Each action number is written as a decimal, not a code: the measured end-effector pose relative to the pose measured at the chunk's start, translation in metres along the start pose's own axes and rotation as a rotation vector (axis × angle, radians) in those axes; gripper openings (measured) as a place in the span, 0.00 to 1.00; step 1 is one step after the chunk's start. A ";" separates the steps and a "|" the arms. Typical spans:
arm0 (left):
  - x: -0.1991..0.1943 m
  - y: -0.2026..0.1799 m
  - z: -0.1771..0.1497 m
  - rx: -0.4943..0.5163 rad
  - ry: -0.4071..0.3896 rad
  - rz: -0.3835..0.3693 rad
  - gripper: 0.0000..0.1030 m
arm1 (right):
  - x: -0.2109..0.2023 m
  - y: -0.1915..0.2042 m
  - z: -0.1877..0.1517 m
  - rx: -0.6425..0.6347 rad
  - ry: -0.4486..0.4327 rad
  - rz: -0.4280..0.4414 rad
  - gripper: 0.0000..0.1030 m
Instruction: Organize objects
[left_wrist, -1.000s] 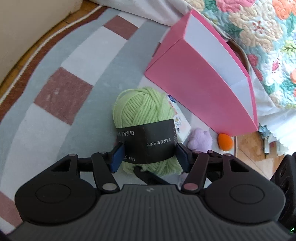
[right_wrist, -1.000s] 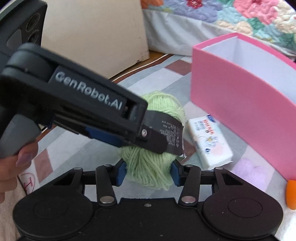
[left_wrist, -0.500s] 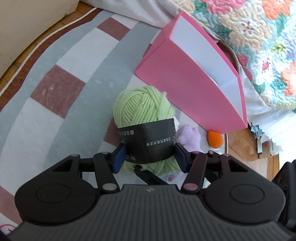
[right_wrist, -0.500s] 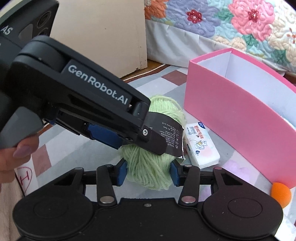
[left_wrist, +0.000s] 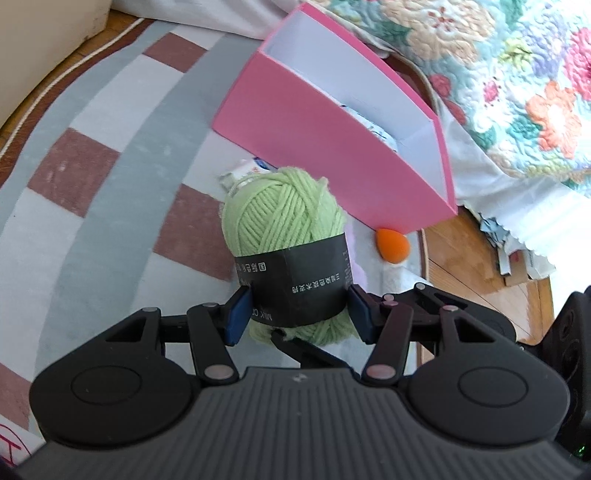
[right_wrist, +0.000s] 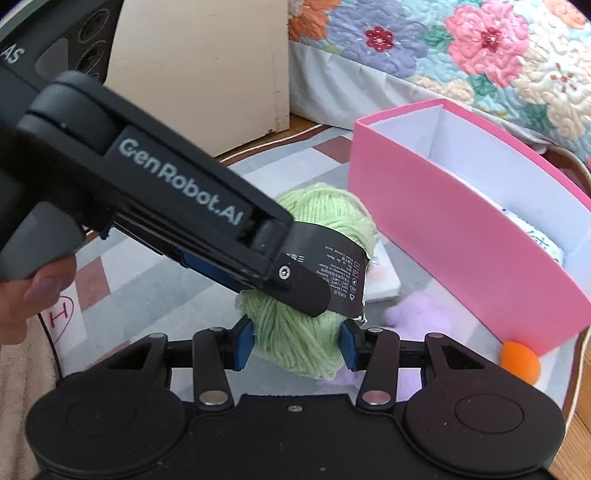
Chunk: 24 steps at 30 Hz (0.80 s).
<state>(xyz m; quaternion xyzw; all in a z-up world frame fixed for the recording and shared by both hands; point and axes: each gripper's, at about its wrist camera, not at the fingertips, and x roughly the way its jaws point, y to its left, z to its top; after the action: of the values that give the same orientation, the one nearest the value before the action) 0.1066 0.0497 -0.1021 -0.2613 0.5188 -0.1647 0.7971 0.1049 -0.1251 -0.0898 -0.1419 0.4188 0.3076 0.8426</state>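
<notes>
Pink box (left_wrist: 332, 147): We saw it standing open-topped on the rug (left_wrist: 92, 155), just beyond the yarn; we judged its card walls stiff but light, easily nudged. Something printed lay inside at the far end, too hidden to name.

Green yarn ball (left_wrist: 284, 218): It was off the rug, carried in front of the box's near wall. We judged it light, soft and springy, so it would give under pressure rather than slip.

Paper band (left_wrist: 295, 291): The black label wrapped the ball's middle; we judged this the firmest place to hold, smoother than the wool but backed by tight windings.

Left gripper (left_wrist: 299, 314): Its blue pads were pressed against either side of the band, clamping the ball.

Right gripper (right_wrist: 297, 345): Its pads squeezed the ball's bare woollen lower end, beneath the band, so both tools held the same ball.

Small items: A white packet (left_wrist: 243, 173), a lilac fluffy thing (right_wrist: 410, 317) and an orange makeup sponge (left_wrist: 393, 245) lay on the rug below the yarn, near the box's base.
</notes>
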 end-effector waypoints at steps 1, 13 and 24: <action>-0.001 -0.003 0.000 0.003 0.007 -0.004 0.53 | -0.003 0.000 0.001 0.000 0.008 -0.006 0.50; -0.020 -0.031 0.007 0.073 0.088 -0.068 0.53 | -0.048 -0.004 0.002 -0.001 0.045 -0.001 0.50; -0.039 -0.074 0.013 0.170 0.101 -0.051 0.53 | -0.078 -0.008 0.004 -0.009 0.019 -0.014 0.50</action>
<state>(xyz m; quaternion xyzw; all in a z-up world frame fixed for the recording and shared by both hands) 0.1029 0.0137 -0.0253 -0.1972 0.5357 -0.2414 0.7848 0.0767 -0.1598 -0.0258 -0.1514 0.4245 0.3023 0.8400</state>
